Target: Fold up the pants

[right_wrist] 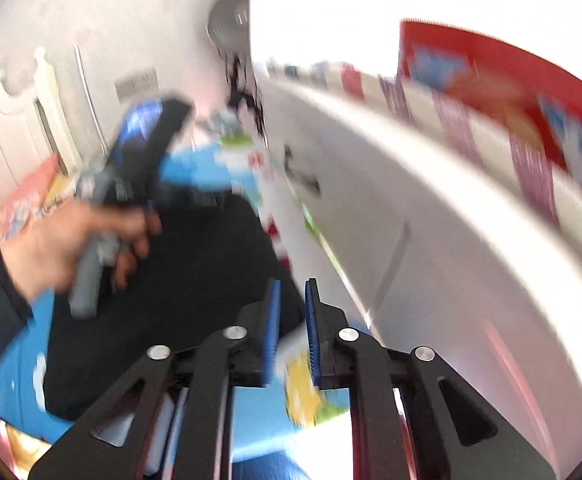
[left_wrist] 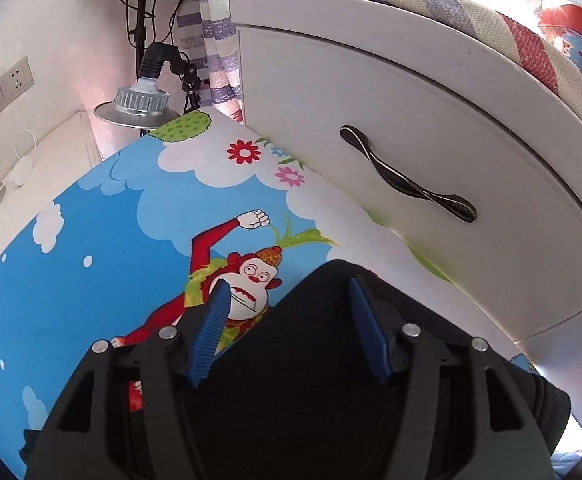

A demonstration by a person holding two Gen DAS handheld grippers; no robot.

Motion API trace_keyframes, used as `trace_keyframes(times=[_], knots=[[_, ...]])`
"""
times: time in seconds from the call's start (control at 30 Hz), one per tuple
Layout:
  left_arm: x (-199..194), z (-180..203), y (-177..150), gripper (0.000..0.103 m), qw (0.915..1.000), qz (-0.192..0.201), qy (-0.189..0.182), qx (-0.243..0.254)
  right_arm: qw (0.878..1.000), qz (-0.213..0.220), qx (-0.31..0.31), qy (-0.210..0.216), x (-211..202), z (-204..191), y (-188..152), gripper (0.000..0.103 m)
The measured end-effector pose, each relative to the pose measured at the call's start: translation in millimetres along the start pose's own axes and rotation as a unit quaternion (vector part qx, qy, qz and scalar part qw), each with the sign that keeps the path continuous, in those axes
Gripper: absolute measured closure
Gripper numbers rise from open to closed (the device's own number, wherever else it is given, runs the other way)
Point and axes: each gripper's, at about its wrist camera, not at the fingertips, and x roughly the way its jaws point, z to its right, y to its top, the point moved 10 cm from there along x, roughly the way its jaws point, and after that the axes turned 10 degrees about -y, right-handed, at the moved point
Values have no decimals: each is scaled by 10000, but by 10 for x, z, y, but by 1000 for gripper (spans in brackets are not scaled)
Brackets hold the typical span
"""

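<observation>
Left gripper (left_wrist: 287,284) spread wide, nothing pinched, black pants (left_wrist: 311,360) directly under and between its fingers on the cartoon sheet (left_wrist: 91,240). Right gripper (right_wrist: 293,292) slightly parted, empty, pants (right_wrist: 195,272) left of it. White drawer (left_wrist: 431,140) beyond.

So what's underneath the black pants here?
The black pants lie on a cartoon-printed table surface: blue sky, clouds, flowers and a red monkey figure partly tucked under the cloth edge. Whatever print lies beneath the fabric is covered.
</observation>
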Motion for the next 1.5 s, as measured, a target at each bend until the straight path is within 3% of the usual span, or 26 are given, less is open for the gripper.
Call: trace_keyframes(times=[0.1,0.2,0.3,0.4,0.47,0.5,0.63,0.77,0.8,0.87,0.9,1.0,1.1,1.17,1.2,1.3,1.5], knots=[[-110,-22,-8,44,9993,95,-103,-352,9998,-142,-32,150,343,-198,73,83],[-442,66,29,85,9986,381,-85,-347,9974,-687,-179,96,761,-267,-173,83],[-581,166,11,101,9990,435,68,-29,9972,-676,-319,-93,847,-194,-236,81],[-391,258,-94,101,10000,90,-21,28,9965,-729,-358,-175,899,-166,-253,79],[-173,277,-235,100,9996,-280,68,61,9962,-658,-462,-342,917,-188,-248,70],[-156,279,-232,100,9996,-201,193,104,9959,-614,-513,-428,904,-212,-240,57],[-471,399,-240,97,9997,168,22,-183,9959,-605,-476,-479,884,-164,-243,54],[-932,526,-565,95,9964,610,36,-586,9957,-592,-493,-524,837,-130,-246,47],[-1030,548,-719,93,9949,647,65,-776,9956,-600,-481,-540,831,-117,-251,43],[-1237,551,-1039,64,9903,729,343,-1132,9953,-620,-448,-602,804,-74,-255,33],[-1319,552,-1143,43,9879,780,440,-1263,9952,-629,-425,-624,783,-51,-263,28],[-1528,632,-1522,37,9836,776,582,-1523,9955,-635,-367,-602,619,-21,-311,21],[-1688,676,-1771,14,9812,640,1009,-1514,9959,-689,-422,-413,385,-78,-430,18],[-1814,765,-1853,12,9793,727,1049,-1572,9964,-620,-458,-362,198,-91,-487,14],[-1870,778,-1866,2,9779,771,1099,-1606,9963,-599,-495,-367,139,-92,-505,14],[-2020,837,-1856,2,9740,875,1509,-1447,9966,-603,-475,-311,-27,-88,-553,14],[-2099,877,-1836,2,9728,979,1348,-1607,9976,-476,-432,-259,-199,-116,-505,14]])
